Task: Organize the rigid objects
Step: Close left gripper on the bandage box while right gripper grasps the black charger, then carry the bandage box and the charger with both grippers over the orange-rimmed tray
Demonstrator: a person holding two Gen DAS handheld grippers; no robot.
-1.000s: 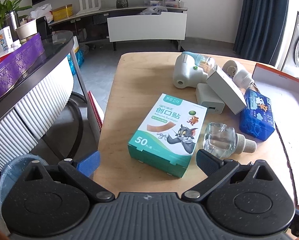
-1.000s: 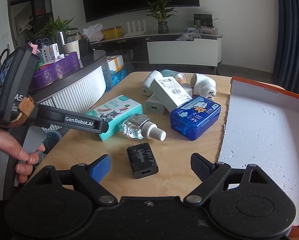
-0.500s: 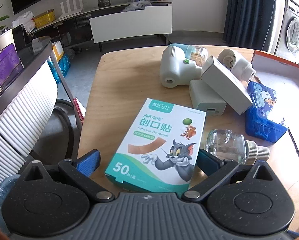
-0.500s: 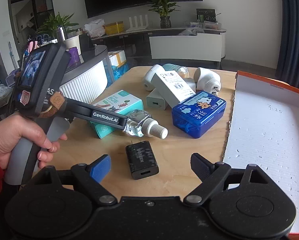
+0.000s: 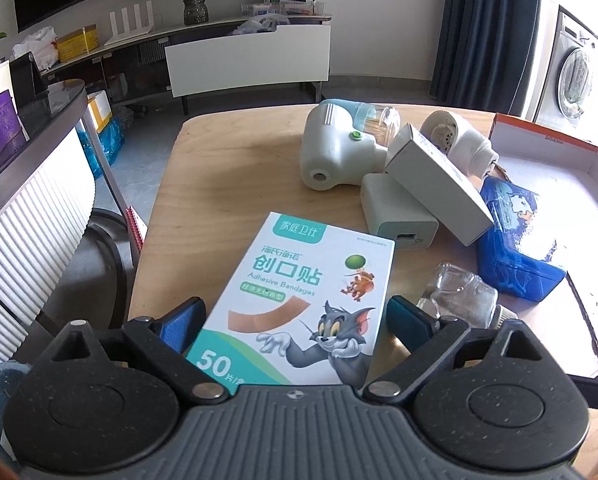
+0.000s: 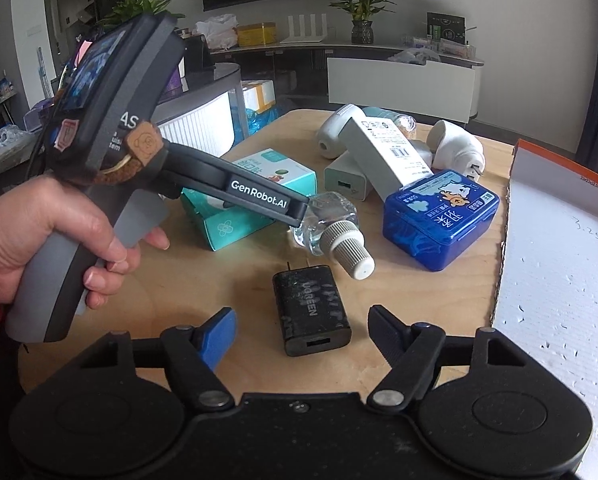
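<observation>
Your left gripper straddled the near end of the adhesive bandage box on the wooden table, jaws closing but pads not yet pressing. Your right gripper hung released over the black USB charger, jaws closing too, beside the clear bottle and blue case.

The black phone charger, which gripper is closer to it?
Right. The right gripper has the black charger lying between its closing fingers, not yet squeezed. The left gripper is farther back, straddling the bandage box.
</observation>
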